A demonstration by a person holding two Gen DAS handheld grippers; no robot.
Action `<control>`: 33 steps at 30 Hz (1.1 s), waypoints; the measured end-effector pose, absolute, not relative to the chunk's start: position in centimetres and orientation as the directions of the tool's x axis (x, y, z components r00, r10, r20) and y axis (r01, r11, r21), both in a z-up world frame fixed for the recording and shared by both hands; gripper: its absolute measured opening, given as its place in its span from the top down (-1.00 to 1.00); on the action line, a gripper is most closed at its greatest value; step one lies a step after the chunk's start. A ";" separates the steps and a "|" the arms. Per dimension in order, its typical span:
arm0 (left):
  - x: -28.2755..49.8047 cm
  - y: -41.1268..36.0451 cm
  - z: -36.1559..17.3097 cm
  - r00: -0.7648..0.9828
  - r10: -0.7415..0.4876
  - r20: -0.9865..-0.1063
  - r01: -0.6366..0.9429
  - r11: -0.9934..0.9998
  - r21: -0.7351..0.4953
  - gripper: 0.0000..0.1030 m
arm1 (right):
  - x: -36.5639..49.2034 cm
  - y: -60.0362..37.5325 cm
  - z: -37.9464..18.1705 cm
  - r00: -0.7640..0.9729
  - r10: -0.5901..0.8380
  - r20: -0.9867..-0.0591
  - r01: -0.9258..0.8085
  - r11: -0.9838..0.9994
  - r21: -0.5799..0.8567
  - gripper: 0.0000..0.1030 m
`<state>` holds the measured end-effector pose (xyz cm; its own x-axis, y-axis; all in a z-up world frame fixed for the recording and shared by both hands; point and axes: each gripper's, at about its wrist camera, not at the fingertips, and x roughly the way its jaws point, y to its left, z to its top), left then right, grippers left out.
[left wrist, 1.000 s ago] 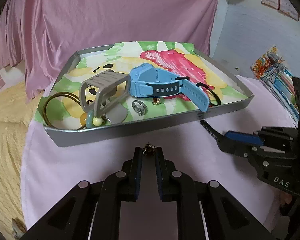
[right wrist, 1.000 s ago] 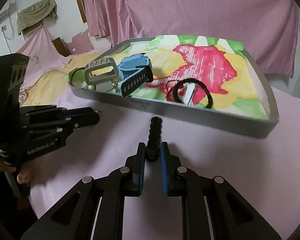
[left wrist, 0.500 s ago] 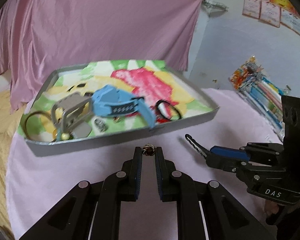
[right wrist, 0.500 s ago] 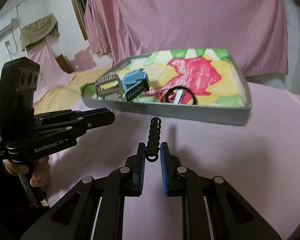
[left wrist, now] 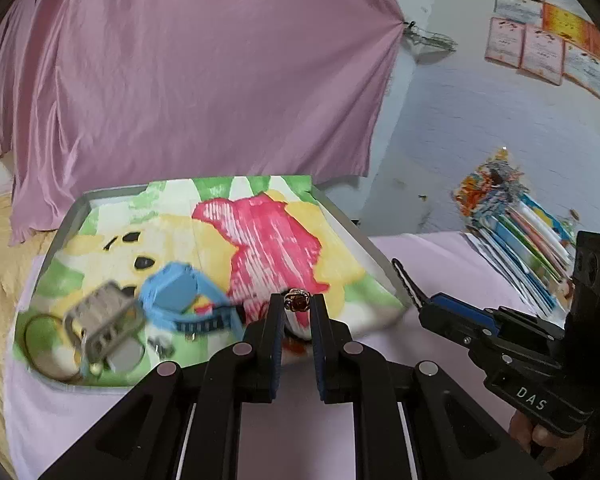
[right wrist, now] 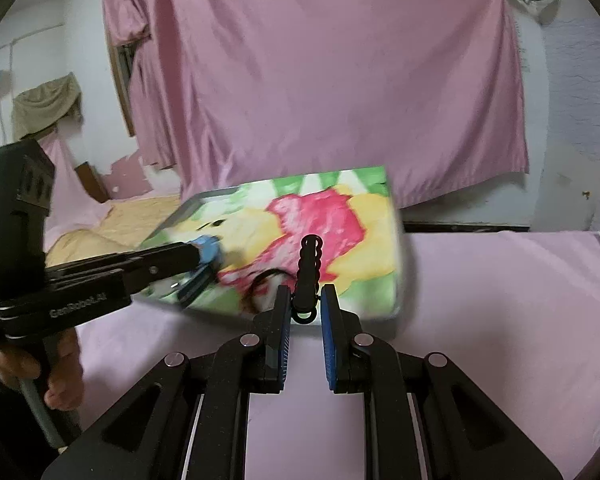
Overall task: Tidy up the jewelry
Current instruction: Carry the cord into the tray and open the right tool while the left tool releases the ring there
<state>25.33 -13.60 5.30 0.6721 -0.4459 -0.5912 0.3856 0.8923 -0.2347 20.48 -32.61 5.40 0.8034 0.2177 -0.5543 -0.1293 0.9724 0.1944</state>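
Note:
My left gripper (left wrist: 297, 303) is shut on a small gold ring with a red stone (left wrist: 296, 302), held above the near edge of the grey tray (left wrist: 342, 220) with the colourful liner. In the tray lie a blue watch (left wrist: 180, 292), a grey watch (left wrist: 104, 320), a thin hoop (left wrist: 34, 334) and a small silver ring (left wrist: 162, 346). My right gripper (right wrist: 305, 300) is shut on a black twisted hair tie (right wrist: 309, 268), held upright in front of the tray (right wrist: 396, 280). The right gripper also shows in the left wrist view (left wrist: 410, 286); the left gripper shows in the right wrist view (right wrist: 204, 254).
The tray sits on a pink cloth-covered table (left wrist: 300, 432). A stack of colourful books (left wrist: 520, 232) lies at the table's right. A pink curtain (left wrist: 204, 80) hangs behind. A yellow bedspread (right wrist: 112, 228) lies to the left.
Both grippers have risen and moved toward the tray, each still holding its item. The ring now sits over the tray's near edge.

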 end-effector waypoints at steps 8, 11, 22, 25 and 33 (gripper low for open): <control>30.9 -17.0 3.5 0.580 -0.399 -0.710 0.350 0.909 -0.226 0.76 | 25.0 -33.4 3.6 0.761 0.213 -0.613 -0.108 0.973 0.203 0.75; 31.8 -18.0 2.7 0.558 -0.382 -0.736 0.354 0.913 -0.205 0.76 | 26.2 -33.2 2.7 0.737 0.223 -0.638 -0.118 0.972 0.203 0.75; 33.3 -18.7 0.8 0.529 -0.345 -0.775 0.341 0.923 -0.177 0.75 | 28.6 -32.9 1.1 0.658 0.242 -0.714 -0.168 0.970 0.174 0.75; 33.4 -18.8 0.6 0.523 -0.341 -0.781 0.339 0.924 -0.177 0.75 | 28.6 -32.9 1.1 0.660 0.233 -0.714 -0.160 0.972 0.169 0.74; 33.4 -18.9 0.7 0.531 -0.305 -0.790 0.322 0.935 -0.145 0.65 | 28.1 -33.7 1.4 0.676 0.218 -0.704 -0.130 0.976 0.177 0.68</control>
